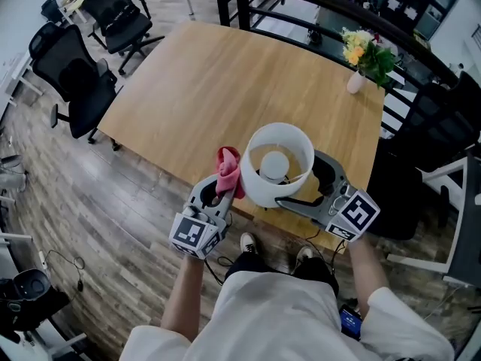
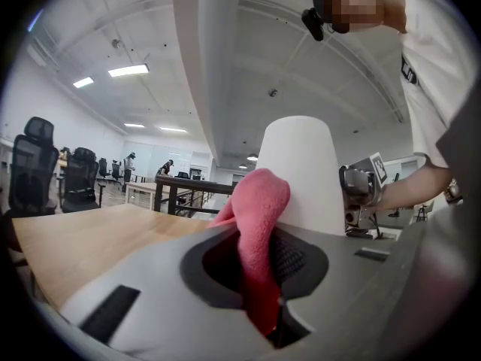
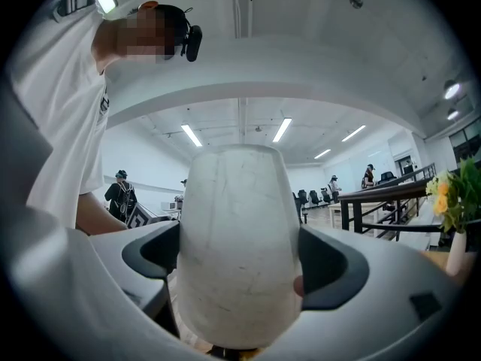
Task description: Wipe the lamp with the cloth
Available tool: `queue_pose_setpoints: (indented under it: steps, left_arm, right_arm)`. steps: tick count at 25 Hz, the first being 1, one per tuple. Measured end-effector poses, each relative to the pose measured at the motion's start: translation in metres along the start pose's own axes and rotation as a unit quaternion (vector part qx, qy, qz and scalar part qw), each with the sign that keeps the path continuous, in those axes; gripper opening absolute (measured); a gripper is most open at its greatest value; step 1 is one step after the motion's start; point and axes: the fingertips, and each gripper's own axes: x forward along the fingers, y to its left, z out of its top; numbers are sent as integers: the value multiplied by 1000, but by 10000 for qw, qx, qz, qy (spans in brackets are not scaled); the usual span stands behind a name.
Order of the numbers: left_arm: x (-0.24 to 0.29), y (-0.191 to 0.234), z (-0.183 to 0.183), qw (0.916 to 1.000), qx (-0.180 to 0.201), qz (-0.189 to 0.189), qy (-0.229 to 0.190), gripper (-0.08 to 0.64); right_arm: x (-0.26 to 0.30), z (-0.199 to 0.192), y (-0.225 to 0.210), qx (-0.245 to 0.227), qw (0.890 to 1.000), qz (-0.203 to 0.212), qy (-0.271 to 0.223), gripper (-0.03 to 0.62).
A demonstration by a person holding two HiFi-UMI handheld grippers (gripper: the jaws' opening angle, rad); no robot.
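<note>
A white lamp shade hangs over the near edge of the wooden table, its open top facing up. My right gripper is shut on the lamp from the right; in the right gripper view the shade fills the gap between both jaws of that gripper. On the left, my left gripper is shut on a pink cloth, which touches the shade's left side. In the left gripper view the cloth sticks up from the gripper, right in front of the shade.
A small vase of yellow flowers stands at the table's far right corner. Black office chairs stand to the left, and a dark railing runs behind the table. The person's legs and shoes are at the table's near edge.
</note>
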Motion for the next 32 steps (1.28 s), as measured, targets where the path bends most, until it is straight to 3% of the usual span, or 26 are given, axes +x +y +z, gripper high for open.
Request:
queue_pose_setpoints:
  steps: [5,10,18,24,32]
  left_arm:
    - [-9,-12,-5,9980,-40,613,-152,75]
    - [-20,-36,-10,9934,-24,1144,-108,75]
    - [-30,-63,-8,9857,90,1682,-34,75]
    - [-29,-82,-2,9776,102,2103,-82,74]
    - [-19,-113,-1,9710,143,2381,-141,74]
  right_arm:
    - [-2,-2,-2,-26,10000,2,-15,517]
    - [-4,-7,0,-250,9987,274,363,509]
    - [-14,-13,5,-591,9860,1248,936,508]
    - [-18,-12,7,-575,9837,1485,838,506]
    - [-23,-13,7,-672,9768,1850,845,506]
